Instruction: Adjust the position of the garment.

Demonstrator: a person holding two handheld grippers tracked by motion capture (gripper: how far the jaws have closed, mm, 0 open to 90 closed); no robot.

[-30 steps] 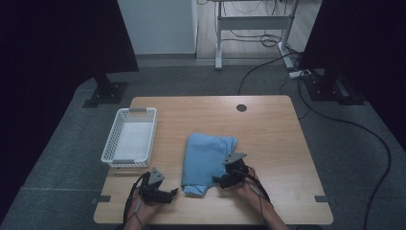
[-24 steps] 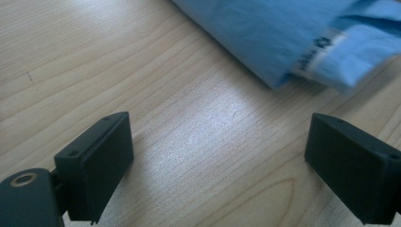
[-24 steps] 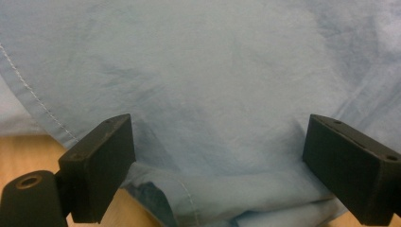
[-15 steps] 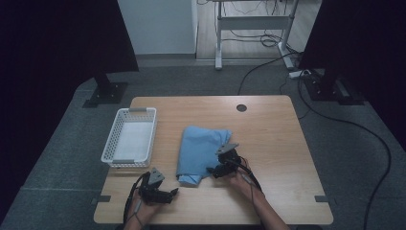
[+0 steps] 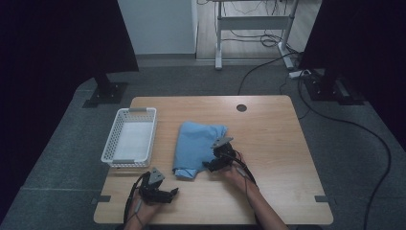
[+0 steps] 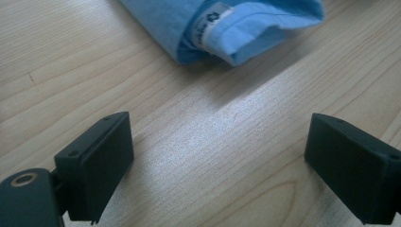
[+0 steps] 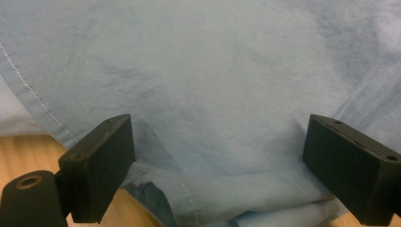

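A folded light blue garment point(image 5: 196, 143) lies in the middle of the wooden table point(image 5: 273, 134). My right gripper point(image 5: 210, 165) rests at its right front edge, open, its jaws straddling the cloth point(image 7: 213, 94) with a stitched hem between them. My left gripper point(image 5: 173, 191) sits near the table's front edge, open and holding nothing, its jaws over bare wood. In the left gripper view the garment's near corner point(image 6: 227, 28) with a white label point(image 6: 210, 23) lies ahead of the jaws.
A white plastic basket point(image 5: 130, 136) stands at the table's left side. A round cable hole point(image 5: 241, 108) sits near the back edge. Dark stands and cables lie on the floor behind the table.
My right gripper has slid left along the garment's right edge, and the garment has shifted and bunched slightly left. The left gripper has stayed put.
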